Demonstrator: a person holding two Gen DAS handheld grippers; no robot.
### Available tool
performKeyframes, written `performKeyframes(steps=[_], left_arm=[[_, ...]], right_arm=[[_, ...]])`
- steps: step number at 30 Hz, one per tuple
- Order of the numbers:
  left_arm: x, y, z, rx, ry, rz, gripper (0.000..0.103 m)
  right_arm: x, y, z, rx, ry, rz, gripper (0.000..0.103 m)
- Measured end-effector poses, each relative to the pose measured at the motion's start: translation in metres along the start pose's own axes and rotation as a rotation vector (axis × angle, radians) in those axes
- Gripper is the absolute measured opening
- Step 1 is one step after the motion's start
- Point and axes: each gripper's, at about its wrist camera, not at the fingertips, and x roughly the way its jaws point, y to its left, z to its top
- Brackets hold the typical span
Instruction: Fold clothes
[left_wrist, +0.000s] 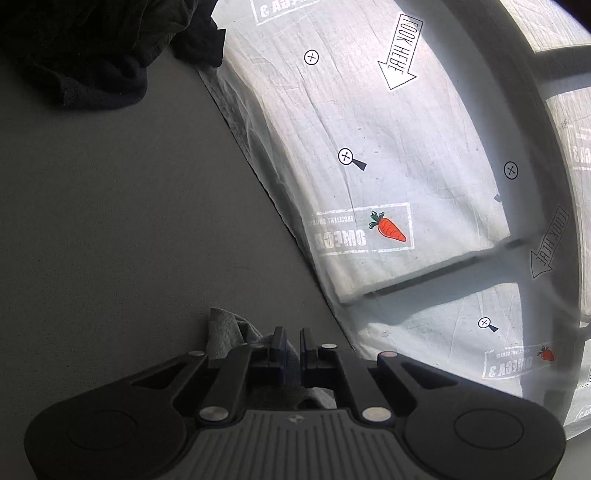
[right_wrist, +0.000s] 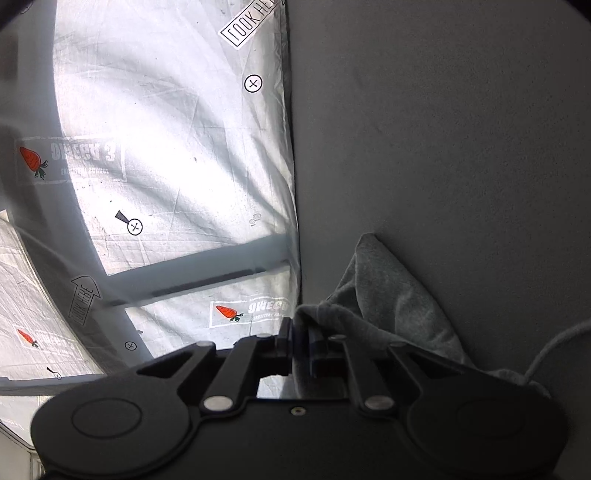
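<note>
The left gripper (left_wrist: 291, 341) is seen with its 2 fingers drawn close together, only a narrow gap left between them, and a bunch of grey cloth (left_wrist: 225, 332) is pinched in there. The fabric is pushed up in a small crumpled peak just left of the fingers, and more of it is seen down behind them near the gripper body.

Same deal on the other side: the right gripper (right_wrist: 301, 332) is closed tight on the grey cloth (right_wrist: 388, 295), with a rolled edge gripped right at the fingertips. From there the fabric is draped off to the right and back over a dark grey tabletop (right_wrist: 443, 129), rising to a soft point above the gripper. A thin pale cord (right_wrist: 554, 343) is seen curving in from the right edge toward the cloth.

Further out in the left view, the tabletop (left_wrist: 110, 203) is bare grey, and a heap of dark clothes (left_wrist: 92, 48) is piled at the far top-left corner, well apart from the gripper. Beside the tabletop, a white printed sheet (left_wrist: 388, 147) is stretched over window-like frames, backlit, with carrot pictures (left_wrist: 389, 227), "LOOK HERE" arrows (left_wrist: 400, 51) and small circled crosses printed on it. The same sheet (right_wrist: 166, 129) is seen on the left of the right view.
</note>
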Motion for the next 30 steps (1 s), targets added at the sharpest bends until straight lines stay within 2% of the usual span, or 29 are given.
performKeyframes(steps=[3,5,8,9,10,12,15,18,20,22,27,28,30], left_arm=[[-0.003,0.007,0.013,-0.050,-0.053,-0.026,0.007],[-0.009,0.005,0.016,-0.004,-0.066,0.002,0.010],[-0.012,-0.002,0.011,0.126,-0.041,0.075,0.016],[-0.013,-0.005,0.008,0.178,-0.030,0.105,0.023],[-0.011,-0.009,0.004,0.244,-0.019,0.142,0.027],[-0.003,-0.018,-0.009,0.395,0.012,0.215,0.052],[0.012,-0.030,-0.026,0.593,0.056,0.289,0.061],[0.030,-0.040,-0.036,0.727,0.081,0.328,0.069],[0.041,-0.045,-0.040,0.786,0.095,0.326,0.070],[0.050,-0.048,-0.043,0.839,0.112,0.315,0.070],[0.074,-0.058,-0.050,0.970,0.152,0.284,0.068],[0.079,-0.060,-0.051,0.996,0.160,0.278,0.068],[0.088,-0.064,-0.054,1.048,0.177,0.265,0.054]], right_arm=[[0.005,0.000,0.004,0.012,-0.014,0.006,0.028],[-0.001,0.002,0.005,-0.008,-0.039,0.004,0.040],[-0.011,0.007,0.007,-0.054,-0.072,-0.014,0.045],[-0.013,0.010,0.007,-0.098,-0.077,-0.043,0.046],[-0.015,0.015,0.005,-0.162,-0.081,-0.084,0.048],[-0.016,0.027,-0.001,-0.314,-0.085,-0.177,0.051],[-0.008,0.051,-0.019,-0.592,-0.067,-0.311,0.055],[0.008,0.074,-0.045,-0.922,-0.047,-0.420,0.059],[0.021,0.083,-0.059,-1.091,-0.030,-0.459,0.059],[0.033,0.087,-0.063,-1.193,-0.001,-0.479,0.059],[0.066,0.093,-0.071,-1.345,0.039,-0.524,0.053],[0.071,0.092,-0.070,-1.360,0.051,-0.532,0.048],[0.080,0.090,-0.069,-1.380,0.084,-0.549,0.036]])
